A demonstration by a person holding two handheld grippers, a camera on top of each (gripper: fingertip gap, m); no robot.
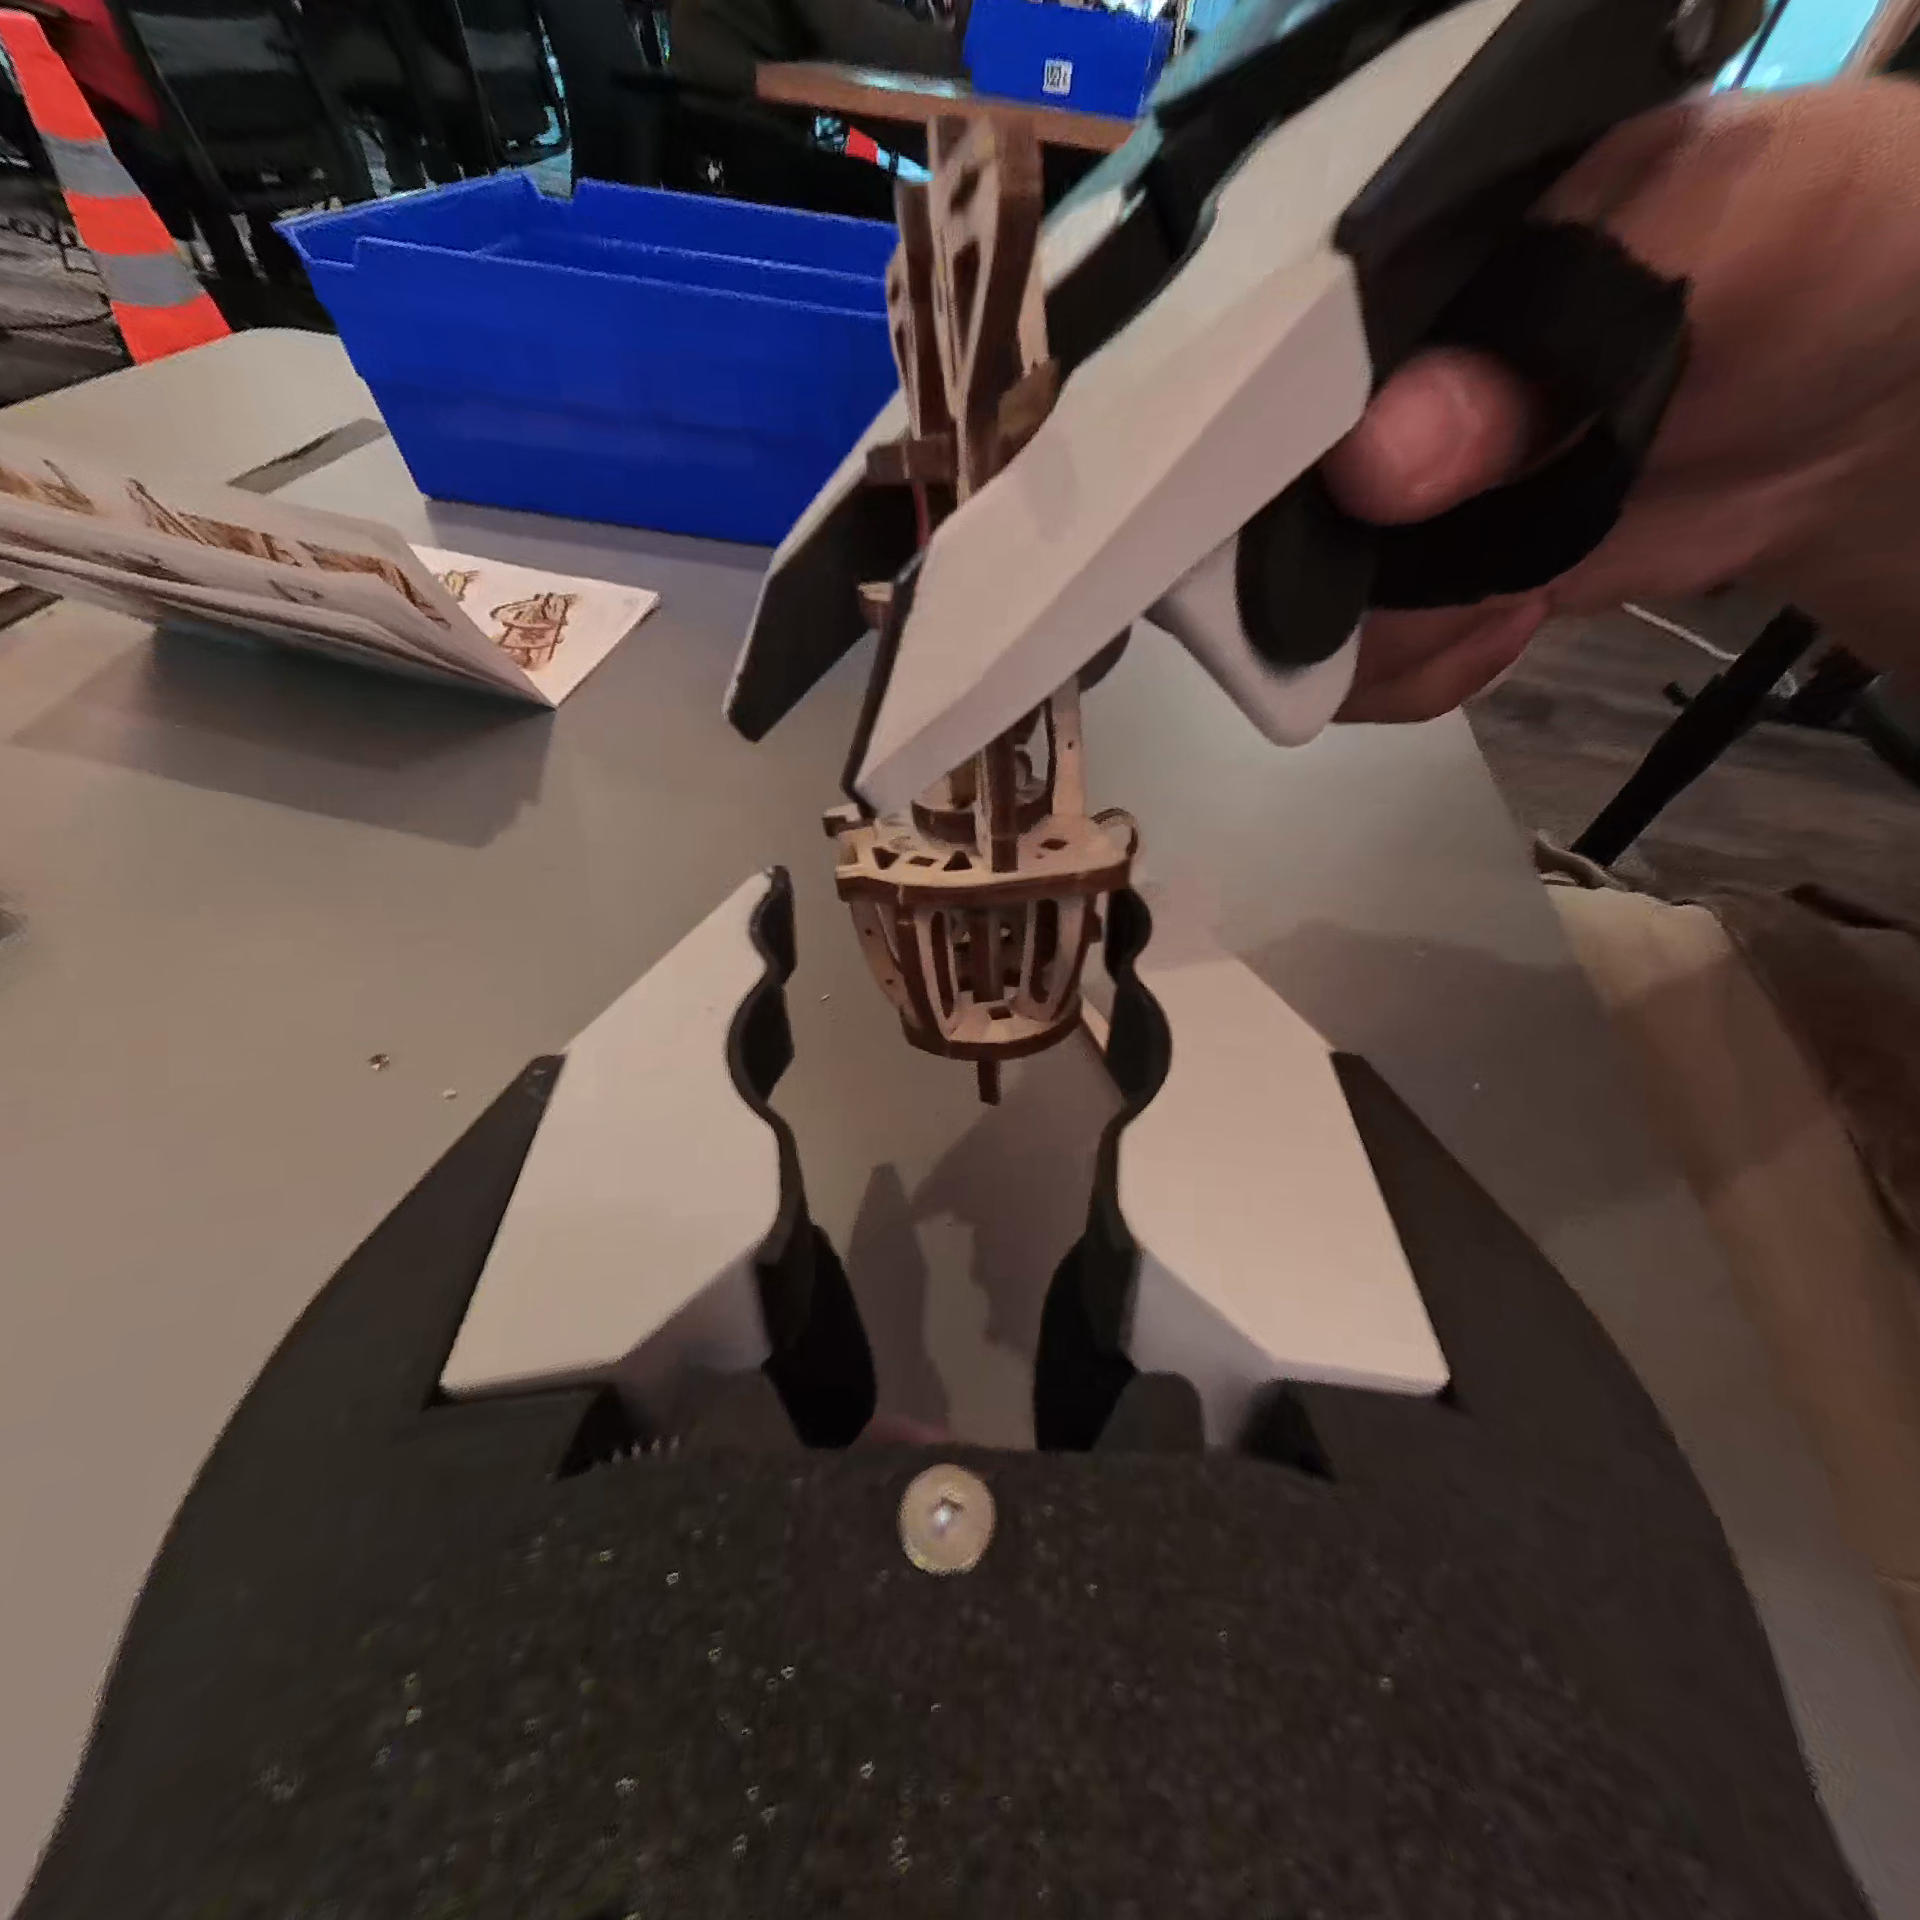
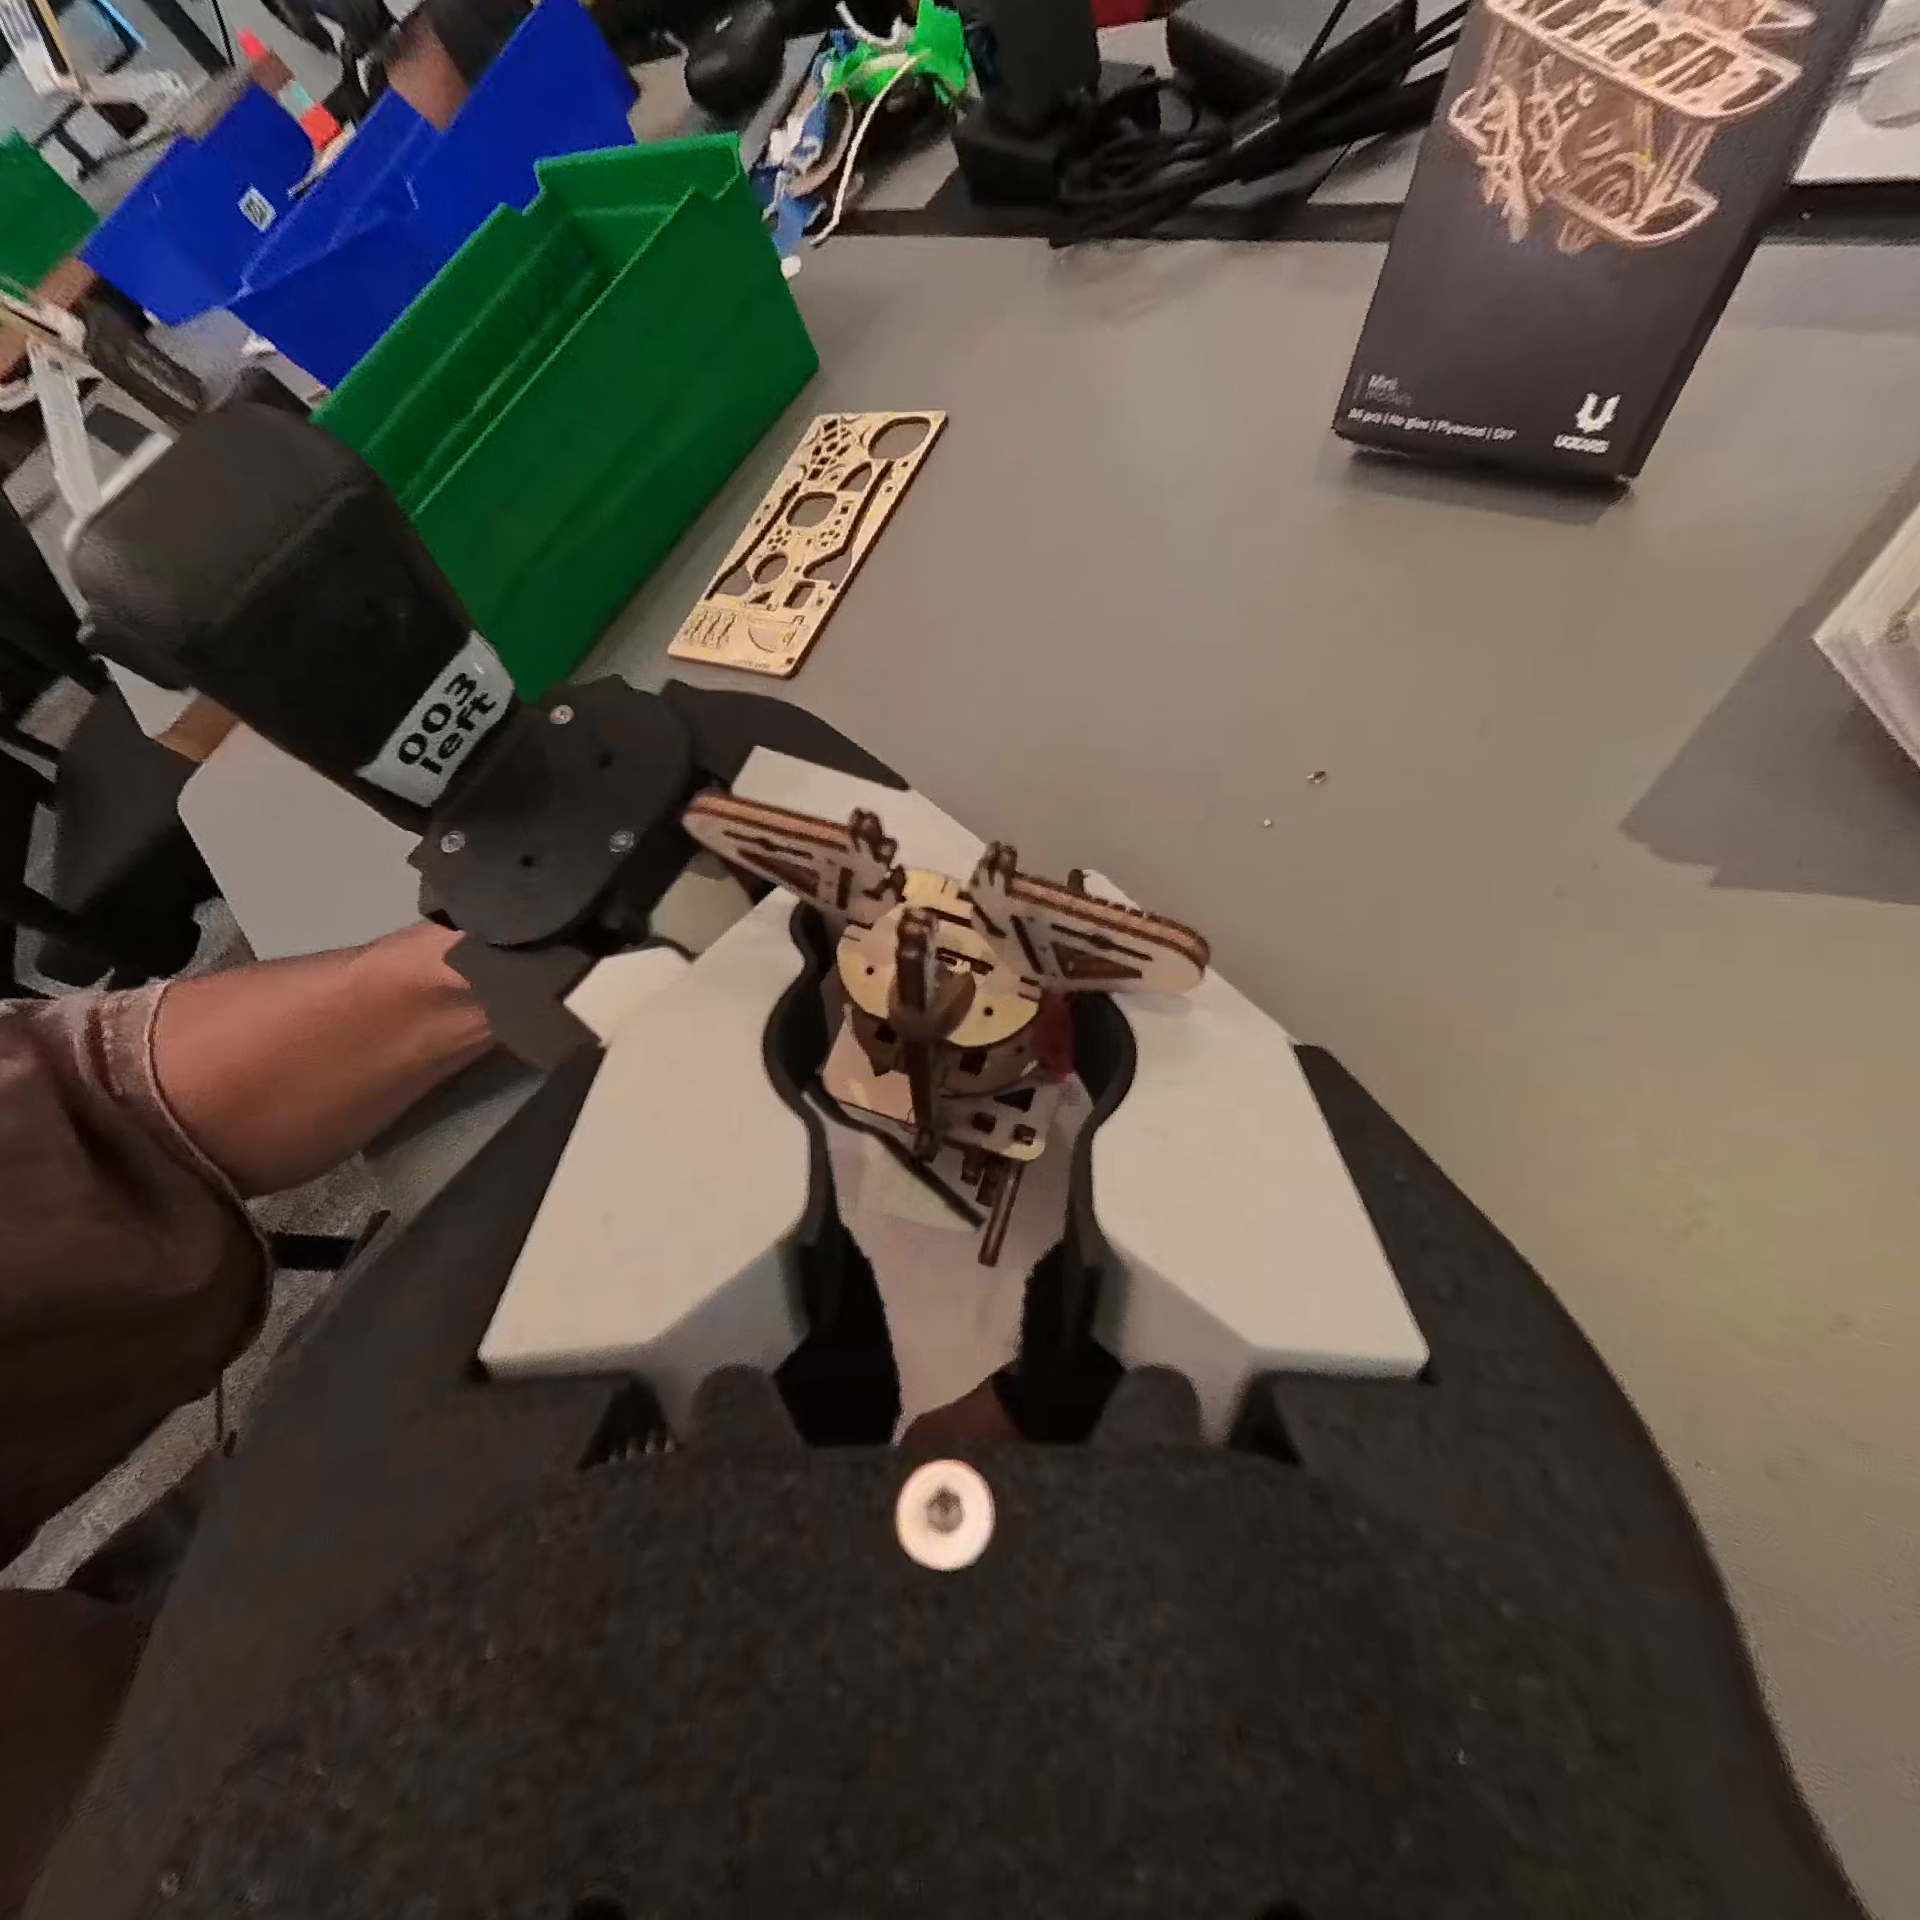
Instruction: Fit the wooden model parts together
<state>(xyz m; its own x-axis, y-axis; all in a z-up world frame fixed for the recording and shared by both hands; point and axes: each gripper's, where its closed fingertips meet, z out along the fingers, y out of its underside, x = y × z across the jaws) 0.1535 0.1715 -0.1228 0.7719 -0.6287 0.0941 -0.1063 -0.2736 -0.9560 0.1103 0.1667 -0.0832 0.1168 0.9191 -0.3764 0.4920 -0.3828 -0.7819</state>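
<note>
In the left wrist view, the wooden model point(image 1: 982, 935) hangs upright above the grey table point(image 1: 312, 935), a rounded ribbed cage at its lower end with a thin peg pointing down. The left gripper point(image 1: 951, 914) is spread wide — its two white fingers with wavy black pads stand either side of that cage. The right pad looks to be just at the cage's edge, but whether it touches cannot be told; the left pad is clearly apart from it. The right gripper point(image 1: 873, 800) comes down slantwise from the upper right, held in a hand point(image 1: 1662, 416), and its fingers are closed around the model's slim middle section, with the tips ending just above the cage's top ring. Behind stand a blue bin point(image 1: 603, 353), an open instruction booklet point(image 1: 312, 582) at the left, and an orange cone point(image 1: 94, 187) farther back.

In the right wrist view, the model point(image 2: 935, 997) sits between the right gripper's point(image 2: 951, 1029) finger pads near their tips, clamped there — its flat wing piece spreads across above both fingers, and a small propeller faces the camera. The left gripper point(image 2: 852, 862) reaches in from the left, mostly hidden behind the wing. On the table lie a flat wooden parts sheet point(image 2: 810, 545), a green bin point(image 2: 582, 384) and a dark product box point(image 2: 1590, 229).
</note>
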